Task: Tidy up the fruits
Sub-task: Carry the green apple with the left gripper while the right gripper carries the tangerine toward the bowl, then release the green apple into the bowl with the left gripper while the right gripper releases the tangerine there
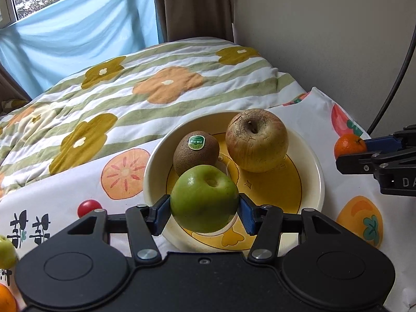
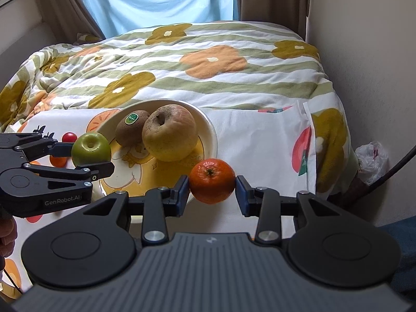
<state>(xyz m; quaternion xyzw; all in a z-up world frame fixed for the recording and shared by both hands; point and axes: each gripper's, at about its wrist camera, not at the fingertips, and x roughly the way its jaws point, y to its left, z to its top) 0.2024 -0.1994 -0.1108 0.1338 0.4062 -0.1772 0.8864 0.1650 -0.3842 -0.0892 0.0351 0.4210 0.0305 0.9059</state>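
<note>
Both grippers tilt downward, each carrying fruit.
Left gripper [image 1: 204, 205] clamps a green apple [image 1: 204, 199] over the bowl [image 1: 316, 171]; right gripper [image 2: 212, 185] grips a mandarin [image 2: 212, 180] just right of it.

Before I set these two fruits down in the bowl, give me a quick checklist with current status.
1. Left gripper clamped on the green apple: ok.
2. Right gripper clamped on the orange: ok.
3. Free space in the bowl: ok, bare floor on the near right side.
4. Kiwi and yellow-brown apple settled inside the bowl: ok.
5. The two grippers apart from each other: ok.
6. Green apple's height above the bowl floor: cannot tell.
</note>
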